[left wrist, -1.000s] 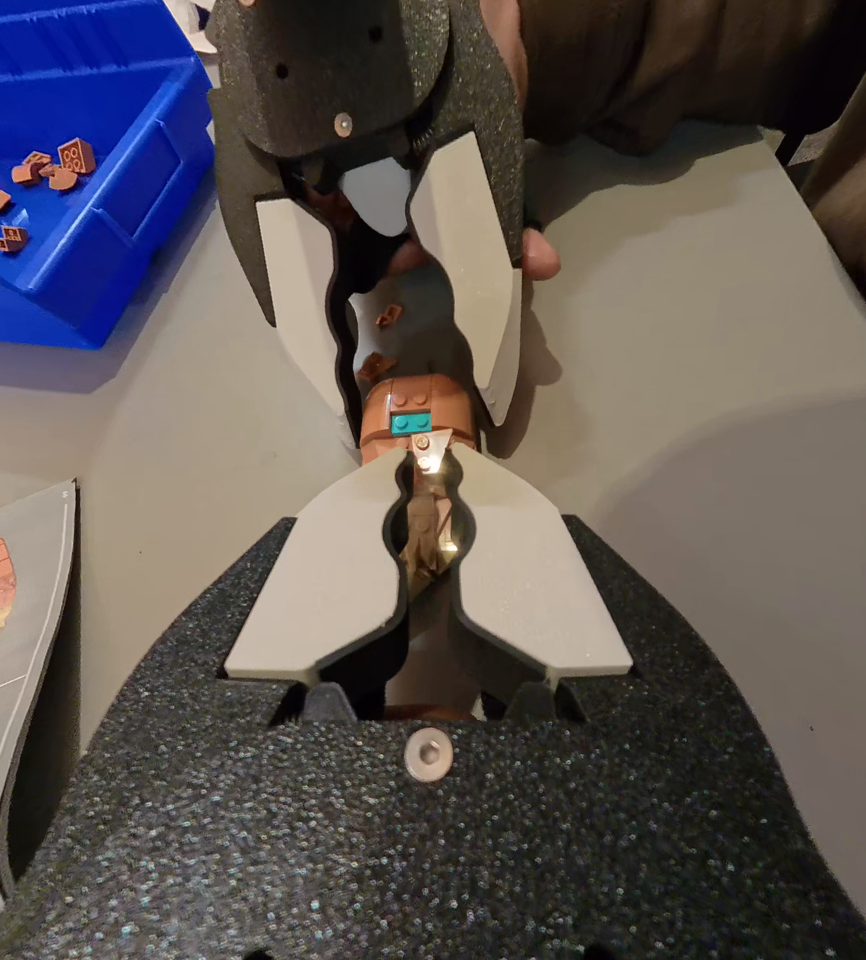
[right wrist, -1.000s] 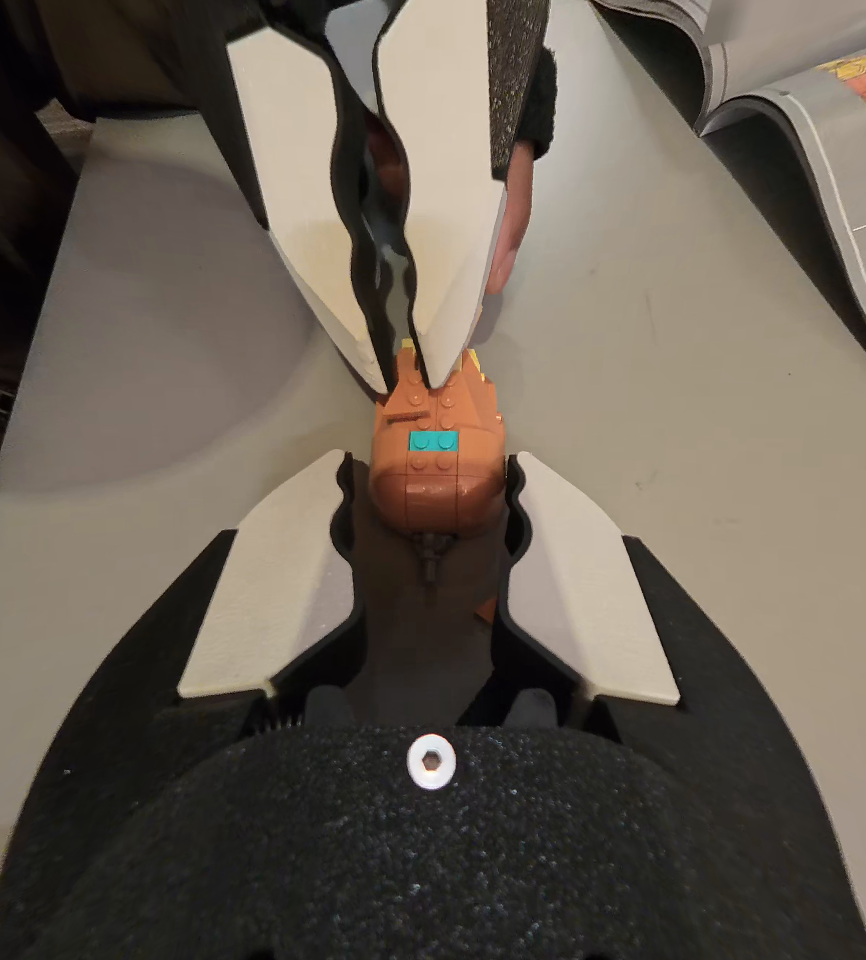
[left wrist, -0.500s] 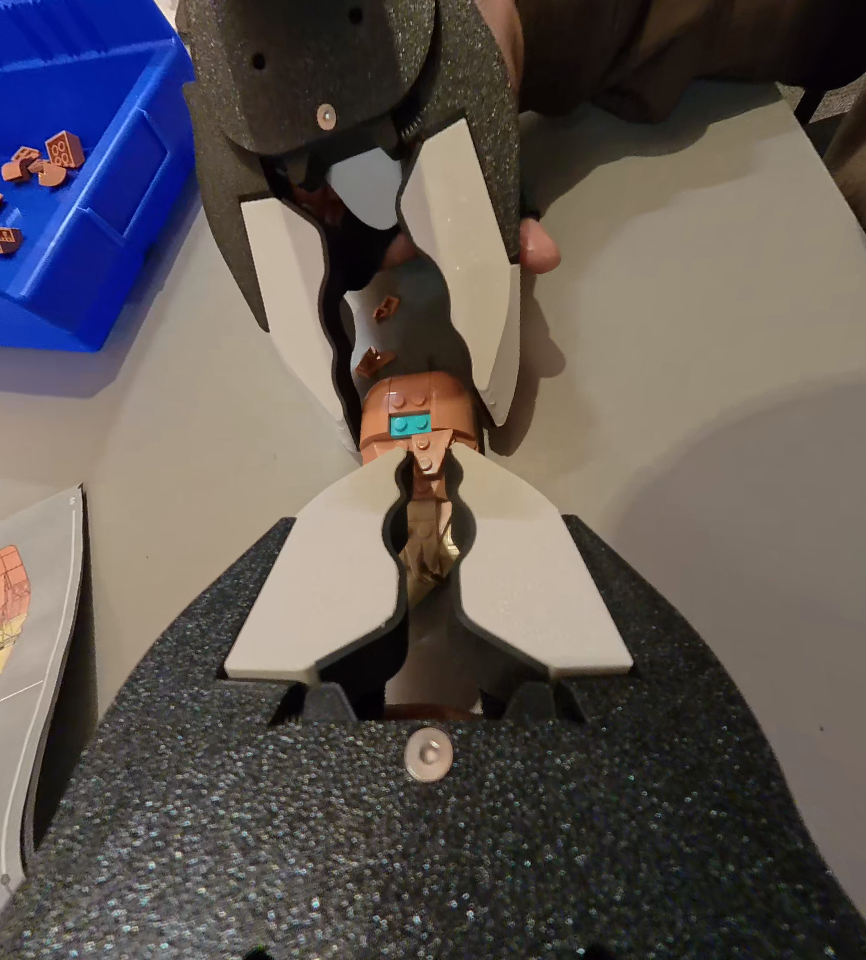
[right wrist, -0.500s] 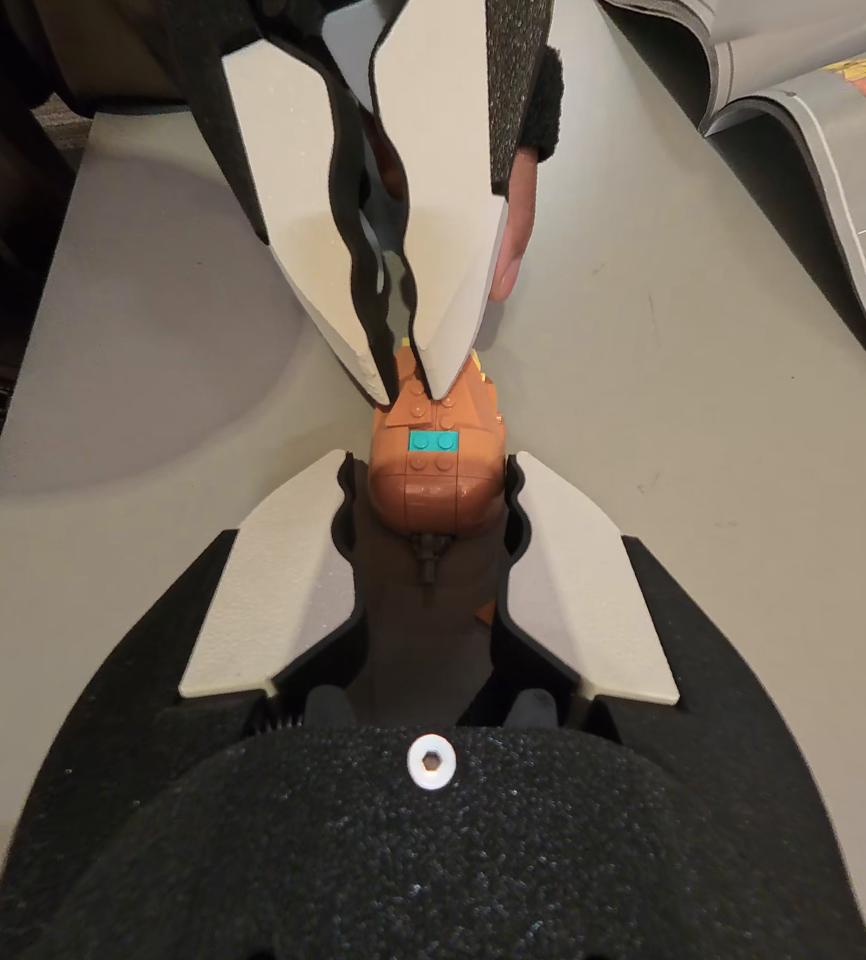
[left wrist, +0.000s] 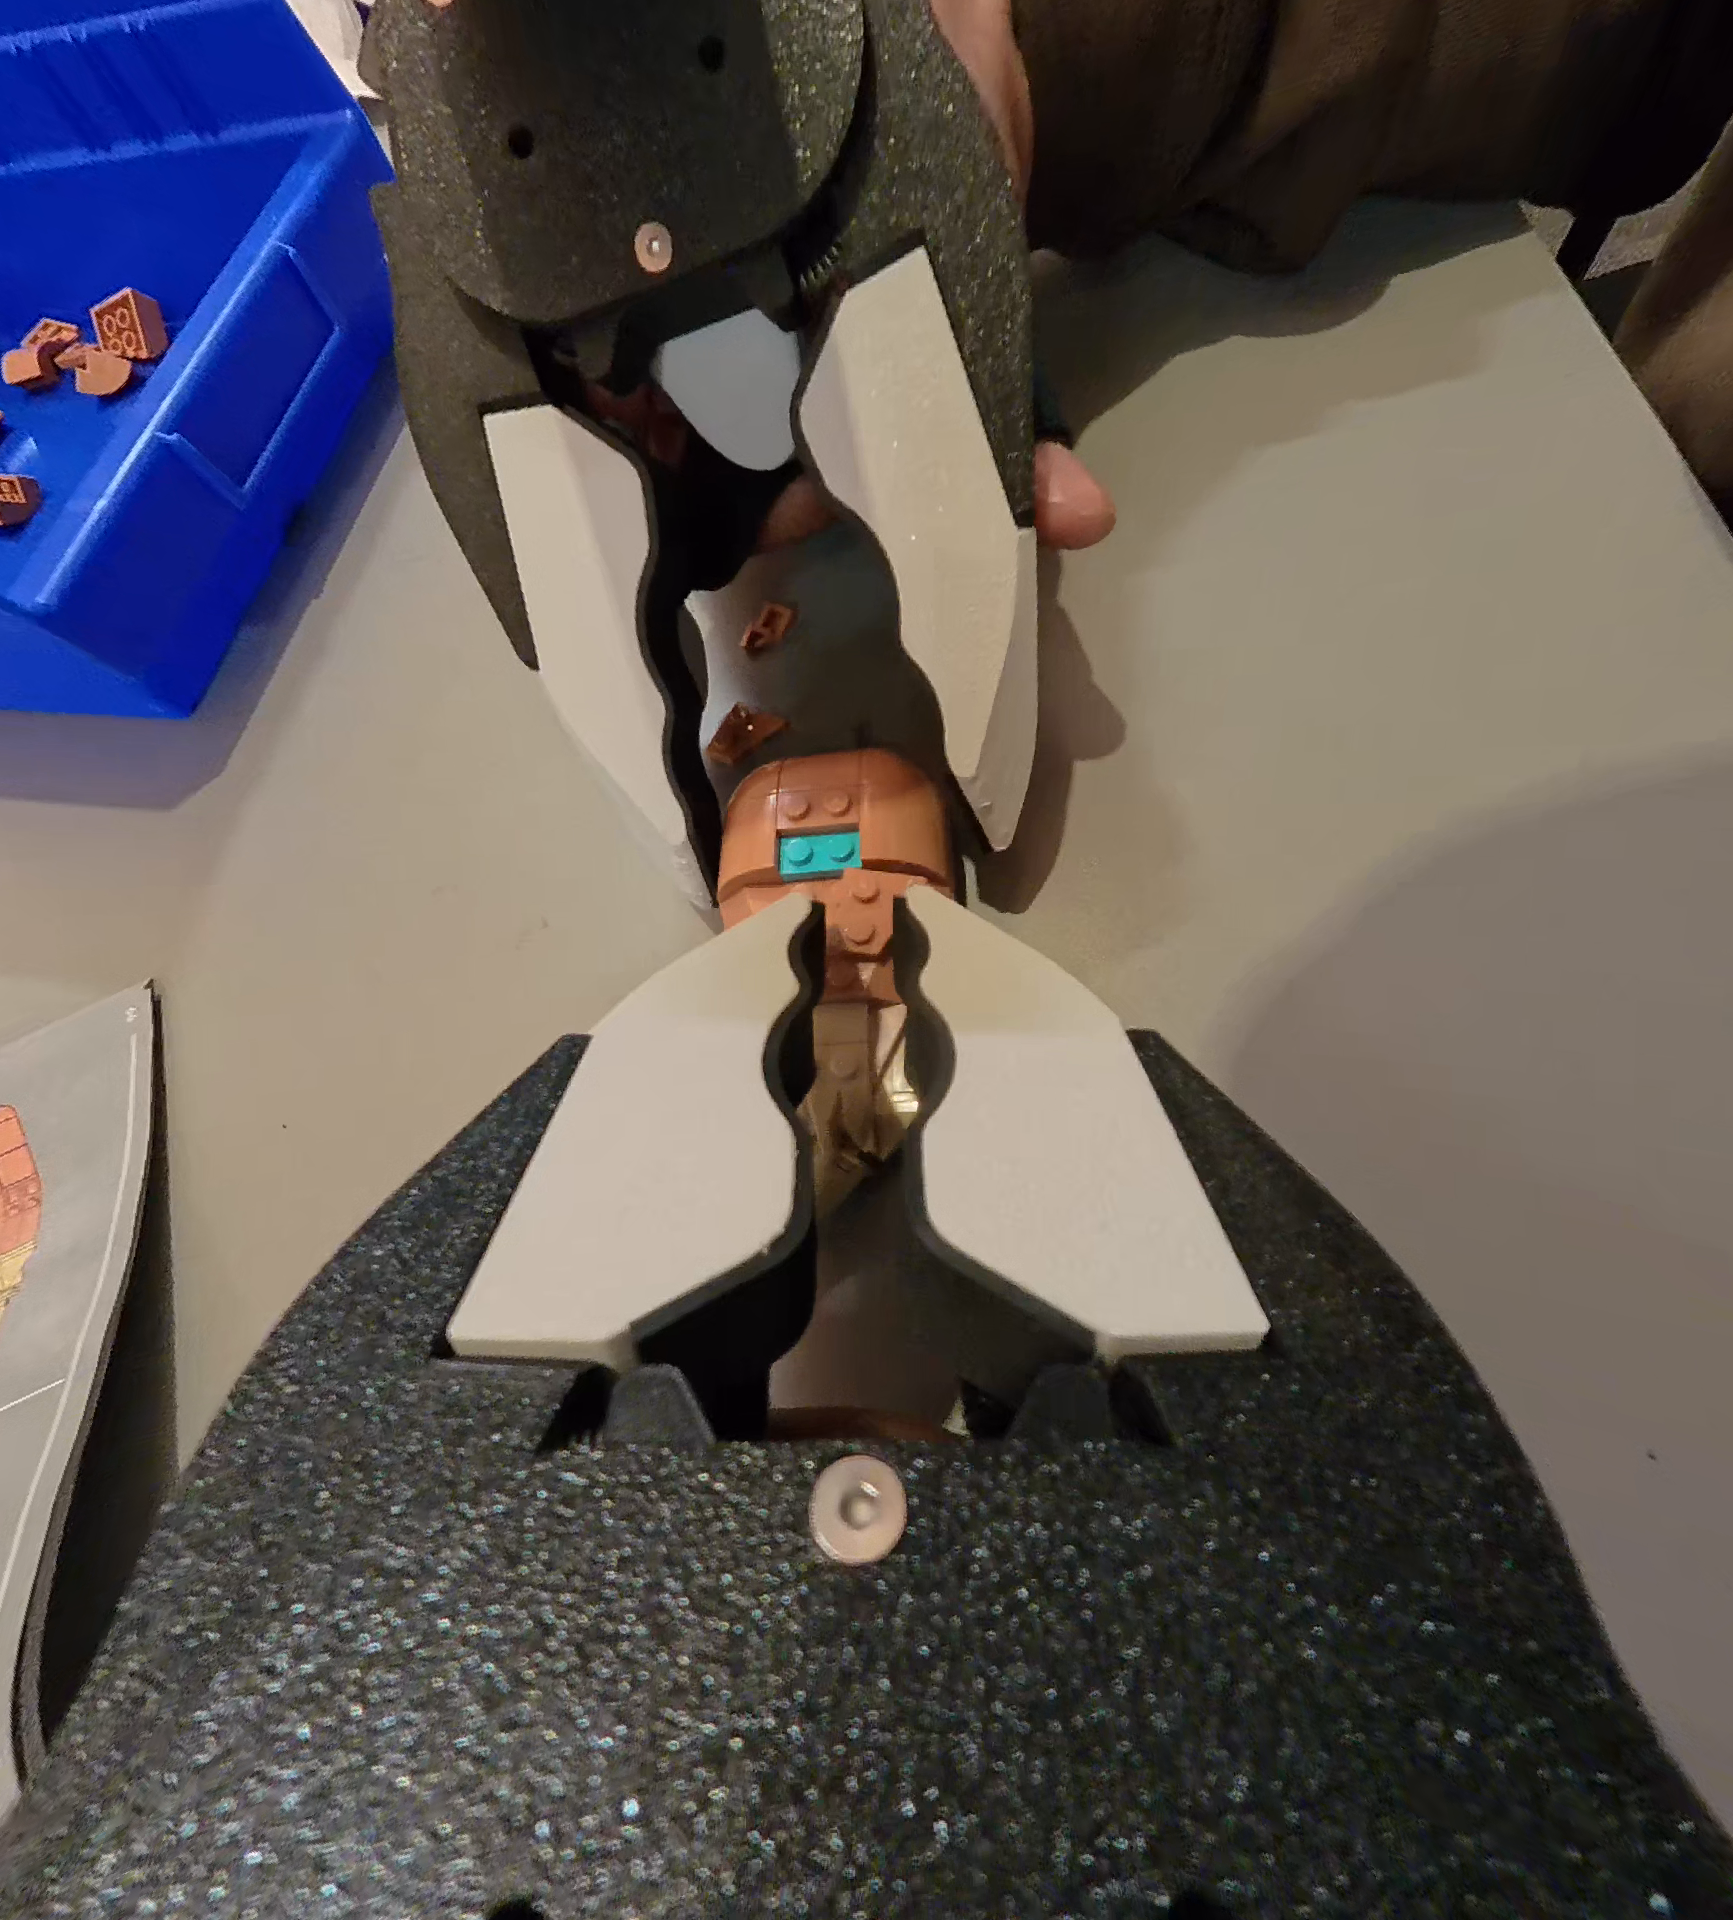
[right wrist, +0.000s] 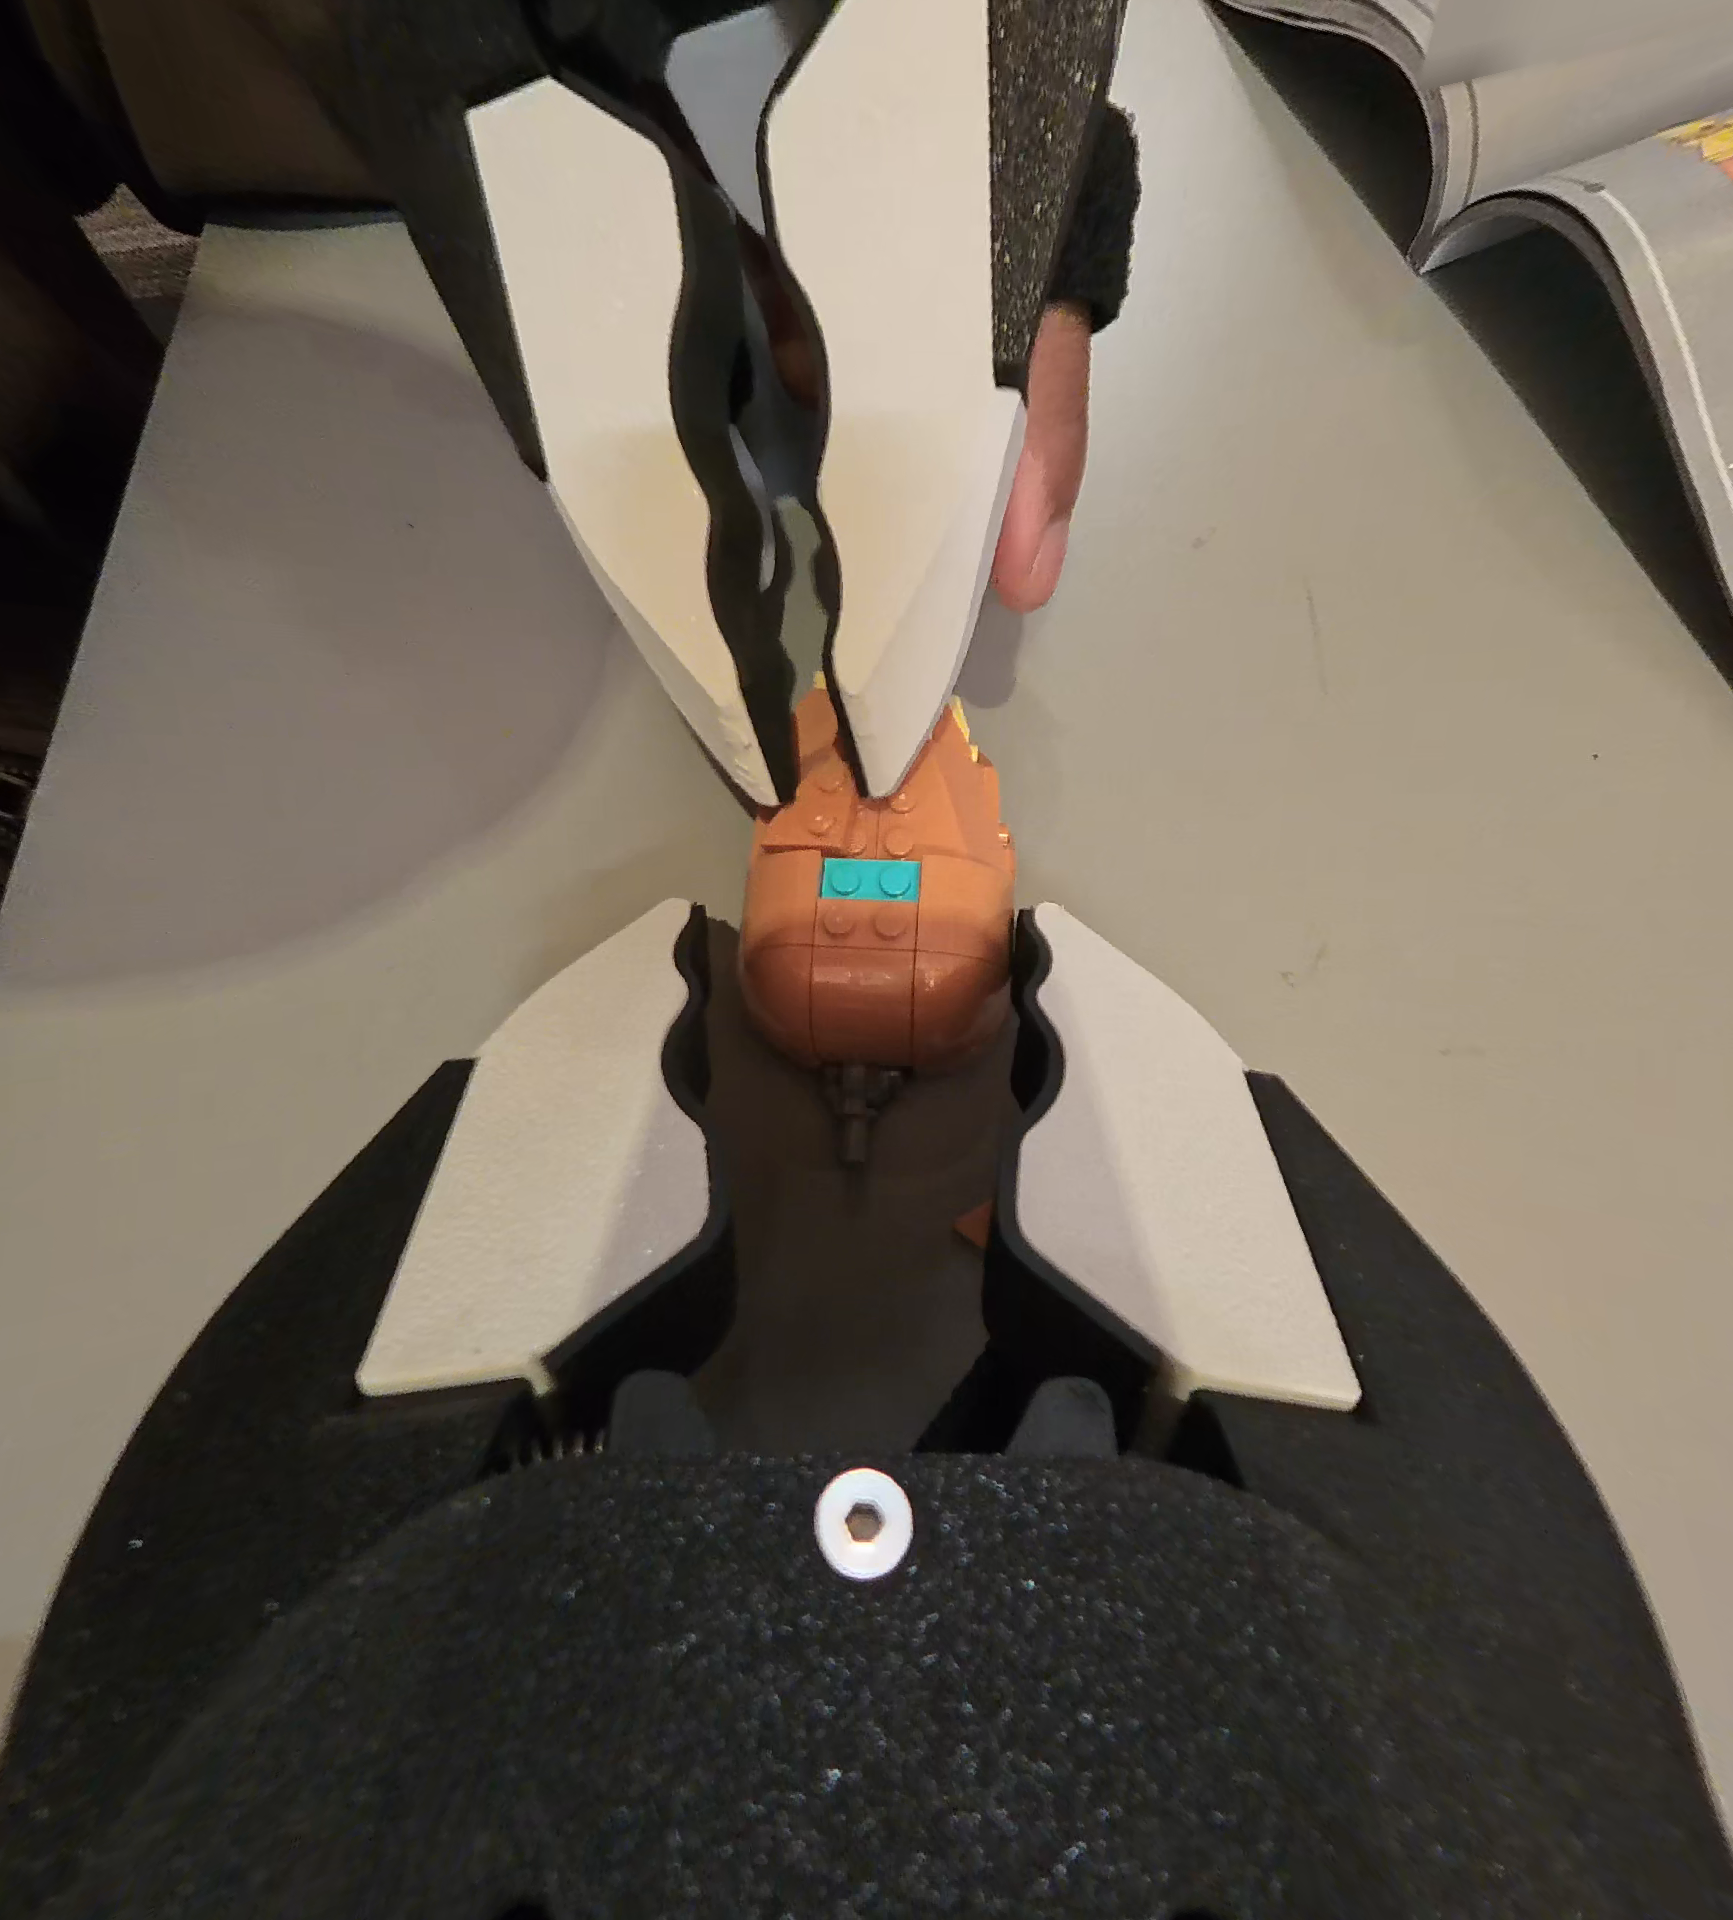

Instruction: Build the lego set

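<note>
The brown lego model (right wrist: 877,935) is lying on the worktop (right wrist: 1361,935). The left gripper (left wrist: 851,914) is clenching its narrow end, apparently to steady it. The right gripper (right wrist: 857,935), jaws released, is straddling the rounded end, likely preparing a grasp.

Each camera sits on its own gripper body, looking forward and down along the two fingers at close range. The left wrist view faces the model (left wrist: 834,844) from its narrow end, with the left gripper (left wrist: 854,912) in the foreground and the right gripper (left wrist: 834,844) opposite, beyond the model. The right wrist view faces the model (right wrist: 874,935) from its rounded end, with the right gripper (right wrist: 860,940) near and the left gripper (right wrist: 820,795) beyond. The views oppose each other head-on. Both share the model, the table (left wrist: 1361,935) around it and the booklet (left wrist: 0,1299), which lies left of the model in the left wrist view and far right (right wrist: 1672,291) in the right wrist view.
</note>
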The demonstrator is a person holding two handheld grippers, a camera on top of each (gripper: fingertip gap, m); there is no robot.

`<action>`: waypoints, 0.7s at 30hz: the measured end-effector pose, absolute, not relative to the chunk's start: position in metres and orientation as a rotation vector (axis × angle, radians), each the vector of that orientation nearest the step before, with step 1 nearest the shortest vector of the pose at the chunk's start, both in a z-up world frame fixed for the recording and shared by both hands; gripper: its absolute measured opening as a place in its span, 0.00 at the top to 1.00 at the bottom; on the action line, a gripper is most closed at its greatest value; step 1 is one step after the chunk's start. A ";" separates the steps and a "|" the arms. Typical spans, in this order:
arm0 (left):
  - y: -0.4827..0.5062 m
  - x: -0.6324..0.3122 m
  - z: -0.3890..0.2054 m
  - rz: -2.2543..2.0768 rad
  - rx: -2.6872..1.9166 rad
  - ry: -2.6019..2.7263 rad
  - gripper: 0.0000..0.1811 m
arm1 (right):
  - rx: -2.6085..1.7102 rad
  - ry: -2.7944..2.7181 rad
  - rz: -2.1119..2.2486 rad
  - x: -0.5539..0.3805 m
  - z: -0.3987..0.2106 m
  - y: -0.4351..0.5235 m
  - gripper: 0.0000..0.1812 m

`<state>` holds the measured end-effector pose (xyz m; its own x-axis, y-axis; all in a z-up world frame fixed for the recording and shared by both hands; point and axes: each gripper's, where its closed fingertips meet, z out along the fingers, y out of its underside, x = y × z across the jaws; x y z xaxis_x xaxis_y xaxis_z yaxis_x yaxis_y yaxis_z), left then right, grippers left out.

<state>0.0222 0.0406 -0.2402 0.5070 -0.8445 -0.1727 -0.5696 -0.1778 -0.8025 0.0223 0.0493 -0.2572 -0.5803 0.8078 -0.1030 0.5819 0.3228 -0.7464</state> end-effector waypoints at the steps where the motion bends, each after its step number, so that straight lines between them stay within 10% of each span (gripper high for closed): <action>1: 0.041 0.022 -0.240 -0.391 -1.868 1.167 0.93 | -1.251 -2.304 1.116 0.022 -0.257 0.049 0.69; 21: 0.043 0.008 -0.242 -0.359 -1.898 1.133 0.88 | -1.260 -2.305 1.090 0.022 -0.259 0.050 0.68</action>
